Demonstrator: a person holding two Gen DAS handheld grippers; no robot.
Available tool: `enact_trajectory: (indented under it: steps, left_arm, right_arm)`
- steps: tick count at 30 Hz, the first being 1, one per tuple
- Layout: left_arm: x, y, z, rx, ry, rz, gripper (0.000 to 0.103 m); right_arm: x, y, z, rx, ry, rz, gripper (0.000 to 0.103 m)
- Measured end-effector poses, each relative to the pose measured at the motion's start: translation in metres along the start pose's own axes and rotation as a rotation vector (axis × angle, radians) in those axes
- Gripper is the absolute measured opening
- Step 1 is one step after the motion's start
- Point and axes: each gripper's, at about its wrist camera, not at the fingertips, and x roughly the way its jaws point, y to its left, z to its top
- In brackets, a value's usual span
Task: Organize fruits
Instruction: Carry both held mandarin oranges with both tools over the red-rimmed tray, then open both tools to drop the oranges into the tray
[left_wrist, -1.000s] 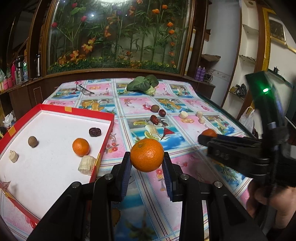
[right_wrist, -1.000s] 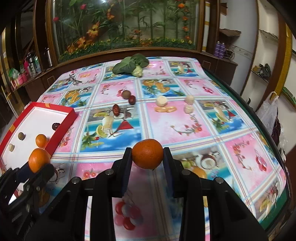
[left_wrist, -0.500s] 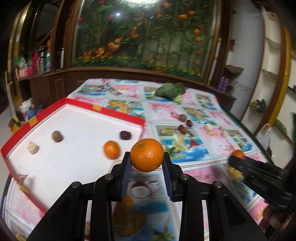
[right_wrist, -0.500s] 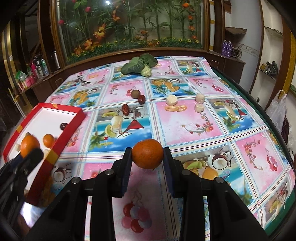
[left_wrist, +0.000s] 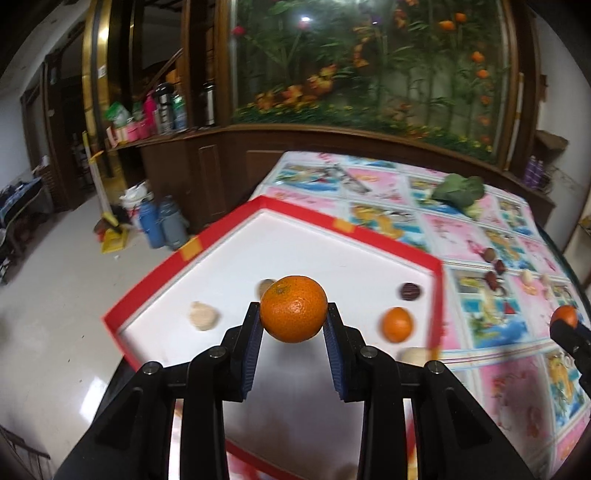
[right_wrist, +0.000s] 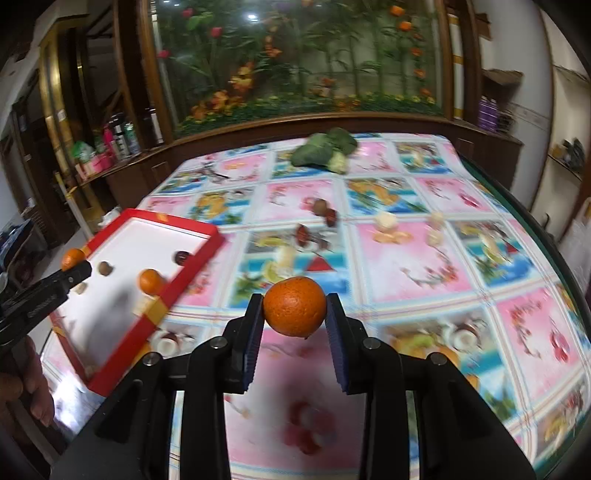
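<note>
You are holding one tangerine in each tool. The left gripper is clamping its tangerine between both blue pads, with the jaws set narrow on the fruit. Compared with a second ago, that fruit is no longer hanging over the patterned tablecloth; it is now hanging above the white floor of the red-rimmed tray, near the tray's middle. This means the left-hand delivery is, in my judgement, approaching the release step.

The right gripper is likewise gripping a second tangerine, pads pressing on both sides. It is remaining over the cloth, well apart from the tray, and its view is changing only slightly.

Further out, the tray is already carrying a smaller orange fruit, a dark date-like piece and a pale lump. Beyond the tray, several small brown and pale items are lying loose on the cloth, and a leafy green vegetable is sitting at the far end. Judging from that, sorting is partly done.
</note>
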Motion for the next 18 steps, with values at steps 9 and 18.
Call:
enact_trajectory:
  steps: [9, 18]
  left_arm:
    - [0.022, 0.026, 0.006, -0.037, 0.062, 0.051, 0.032]
    - [0.032, 0.042, 0.012, -0.072, 0.087, 0.05, 0.032]
  right_arm:
    - [0.037, 0.068, 0.033, -0.132, 0.023, 0.127, 0.035]
    - [0.099, 0.125, 0.06, -0.22, 0.116, 0.195, 0.036]
